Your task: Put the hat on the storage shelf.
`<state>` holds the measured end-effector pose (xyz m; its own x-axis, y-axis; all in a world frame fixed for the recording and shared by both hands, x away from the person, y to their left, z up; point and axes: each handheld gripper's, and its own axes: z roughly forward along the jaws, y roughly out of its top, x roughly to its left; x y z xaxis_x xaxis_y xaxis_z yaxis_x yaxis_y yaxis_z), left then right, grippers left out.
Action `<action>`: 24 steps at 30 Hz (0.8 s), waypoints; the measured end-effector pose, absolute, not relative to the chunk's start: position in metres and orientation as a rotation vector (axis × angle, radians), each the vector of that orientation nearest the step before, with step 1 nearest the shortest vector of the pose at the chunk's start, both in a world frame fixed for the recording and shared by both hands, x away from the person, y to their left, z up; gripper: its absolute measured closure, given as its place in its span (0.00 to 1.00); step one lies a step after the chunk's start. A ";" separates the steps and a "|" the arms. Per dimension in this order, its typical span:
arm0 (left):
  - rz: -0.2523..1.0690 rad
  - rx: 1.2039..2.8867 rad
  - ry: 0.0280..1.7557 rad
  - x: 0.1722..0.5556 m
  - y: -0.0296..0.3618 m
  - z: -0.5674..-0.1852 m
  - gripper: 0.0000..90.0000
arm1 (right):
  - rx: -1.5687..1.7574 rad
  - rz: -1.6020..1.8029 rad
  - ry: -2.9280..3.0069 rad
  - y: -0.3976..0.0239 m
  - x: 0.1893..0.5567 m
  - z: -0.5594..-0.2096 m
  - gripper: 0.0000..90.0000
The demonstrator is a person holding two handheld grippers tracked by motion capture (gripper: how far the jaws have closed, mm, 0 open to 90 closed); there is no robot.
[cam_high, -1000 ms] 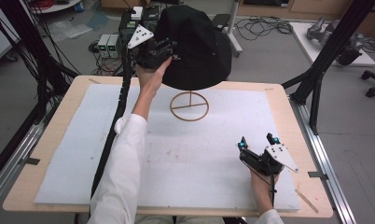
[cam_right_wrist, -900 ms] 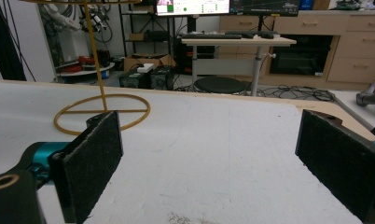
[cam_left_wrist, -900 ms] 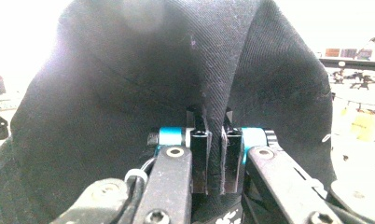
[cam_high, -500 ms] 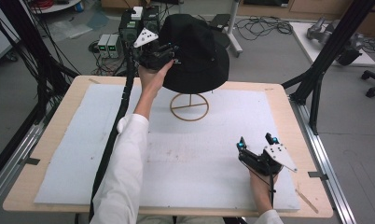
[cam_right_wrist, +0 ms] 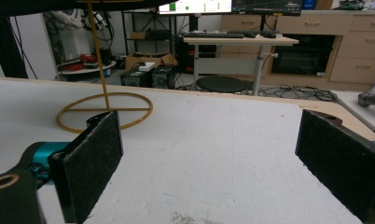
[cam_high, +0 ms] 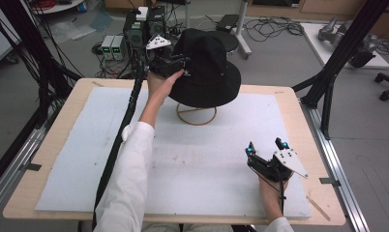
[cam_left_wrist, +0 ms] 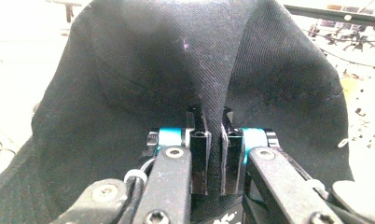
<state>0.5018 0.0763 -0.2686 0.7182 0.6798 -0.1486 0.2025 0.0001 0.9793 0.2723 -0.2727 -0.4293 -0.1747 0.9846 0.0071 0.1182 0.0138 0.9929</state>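
A black bucket hat (cam_high: 207,67) hangs over a yellow wire stand (cam_high: 196,115) at the back middle of the table. My left gripper (cam_high: 180,65) is shut on the hat's brim at its left side; in the left gripper view the jaws pinch a fold of the black cloth (cam_left_wrist: 213,70). Near the front right, my right gripper (cam_high: 265,147) rests low over the white mat with its jaws wide apart and nothing between the pads (cam_right_wrist: 94,158). The stand's ring base and upright rod (cam_right_wrist: 104,109) show in the right gripper view, with the hat's edge at the top.
A white foam mat (cam_high: 192,164) covers most of the wooden table (cam_high: 57,121). Black frame posts (cam_high: 328,72) rise at the table's right and left sides. Electronics boxes (cam_high: 134,34) and cables lie on the floor behind the table.
The left gripper has brought the hat down a little over the stand, its brim now sitting lower and more level. The right gripper has kept still.
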 end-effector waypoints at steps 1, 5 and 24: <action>0.419 1.561 0.757 0.503 0.078 -0.269 0.95 | 1.206 1.277 1.430 -0.273 0.272 -0.429 0.07; 0.401 1.573 0.771 0.503 0.080 -0.268 0.95 | 1.202 1.274 1.433 -0.273 0.273 -0.430 0.07; 0.422 1.488 0.768 0.498 0.090 -0.256 0.49 | 1.206 1.268 1.431 -0.273 0.271 -0.429 0.07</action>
